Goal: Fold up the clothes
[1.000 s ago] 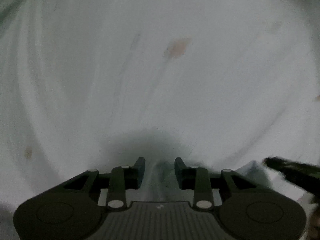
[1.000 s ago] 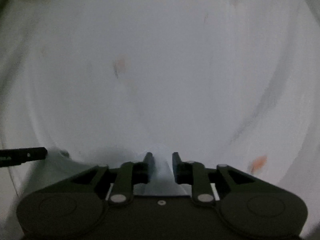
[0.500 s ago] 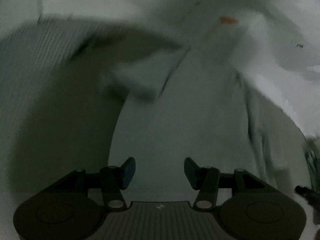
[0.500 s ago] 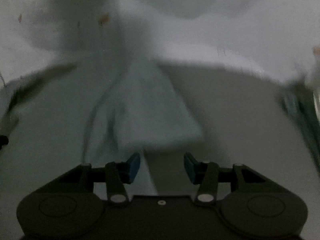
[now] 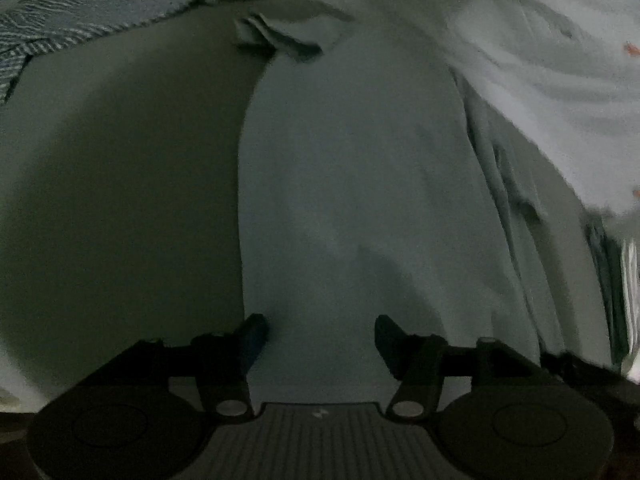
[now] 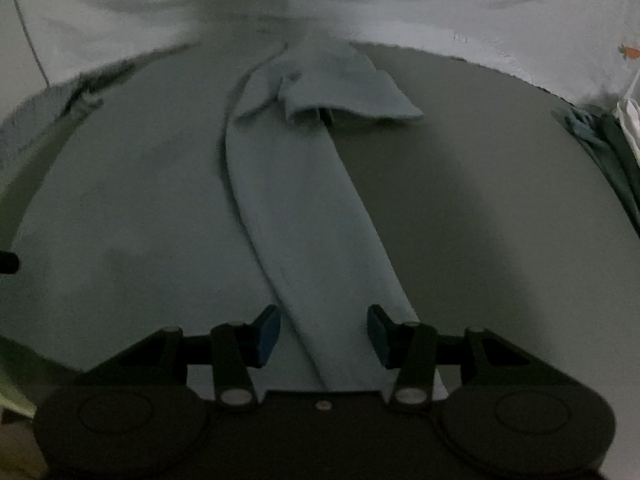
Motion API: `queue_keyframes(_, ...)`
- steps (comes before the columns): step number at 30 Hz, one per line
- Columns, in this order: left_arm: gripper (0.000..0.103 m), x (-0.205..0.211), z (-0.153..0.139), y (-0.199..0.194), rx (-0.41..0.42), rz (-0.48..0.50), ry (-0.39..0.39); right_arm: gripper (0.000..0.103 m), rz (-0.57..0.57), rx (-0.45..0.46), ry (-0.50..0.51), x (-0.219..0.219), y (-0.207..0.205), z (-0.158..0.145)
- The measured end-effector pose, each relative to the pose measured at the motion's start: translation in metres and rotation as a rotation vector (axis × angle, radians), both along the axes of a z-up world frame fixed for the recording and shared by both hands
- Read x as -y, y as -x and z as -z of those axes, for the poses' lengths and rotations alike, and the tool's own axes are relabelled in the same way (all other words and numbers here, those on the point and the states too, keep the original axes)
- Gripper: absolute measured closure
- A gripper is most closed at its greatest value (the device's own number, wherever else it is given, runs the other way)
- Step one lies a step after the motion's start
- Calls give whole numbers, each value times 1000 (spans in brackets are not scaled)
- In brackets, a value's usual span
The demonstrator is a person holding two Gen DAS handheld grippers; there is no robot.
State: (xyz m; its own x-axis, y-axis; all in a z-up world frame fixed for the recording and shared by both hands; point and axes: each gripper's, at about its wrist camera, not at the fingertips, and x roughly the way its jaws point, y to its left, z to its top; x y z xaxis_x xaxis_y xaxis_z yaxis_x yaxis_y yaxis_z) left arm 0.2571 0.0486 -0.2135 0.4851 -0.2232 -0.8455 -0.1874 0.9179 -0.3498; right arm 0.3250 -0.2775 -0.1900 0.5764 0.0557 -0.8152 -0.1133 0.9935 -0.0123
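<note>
A pale blue-grey garment point(image 5: 360, 180) lies flat on a grey-green surface point(image 5: 120, 200), one short sleeve point(image 5: 280, 40) turned in at its far end. My left gripper point(image 5: 320, 332) hovers over the near hem by the garment's left edge. Its jaws are opening and the cloth lies below them, not pinched. In the right wrist view a long folded strip of the garment point(image 6: 312, 200) runs away to a sleeve cuff point(image 6: 352, 100). My right gripper point(image 6: 324, 332) stands open over the strip's near end, pads clear of the fabric.
A white sheet with small orange marks point(image 6: 480, 12) bunches along the far side. A herringbone-patterned cloth point(image 5: 60, 20) lies at the far left, and dark green fabric point(image 6: 616, 160) at the right edge. Bare surface point(image 6: 500, 220) flanks the garment.
Both grippers came down from against the white sheet, where each was shut on a fold of the garment. They have let go, and the garment now lies flat below them.
</note>
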Motion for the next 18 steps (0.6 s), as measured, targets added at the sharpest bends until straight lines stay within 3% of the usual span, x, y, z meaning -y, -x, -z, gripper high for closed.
queue_keyframes(4, 42, 6, 3, 8, 6, 15, -41, 54, 6, 7, -10, 5, 10, 5)
queue_keyframes(6, 44, 9, 3, 7, 9, 16, -61, 63, 14, 11, -13, 6, 12, 6)
queue_keyframes(8, 56, 13, 1, 9, 12, 16, -100, 72, 30, 13, -27, 8, 13, 6)
queue_keyframes(11, 82, 13, 1, 17, 22, -12, -131, 98, 46, 13, -107, 16, 11, 6)
queue_keyframes(14, 96, 1, 2, 22, 32, -87, -47, 99, 80, 17, -184, 27, 10, 2)
queue_keyframes(18, 98, -6, -18, 29, 77, -138, -45, 100, 165, 97, -314, 54, 20, -25)
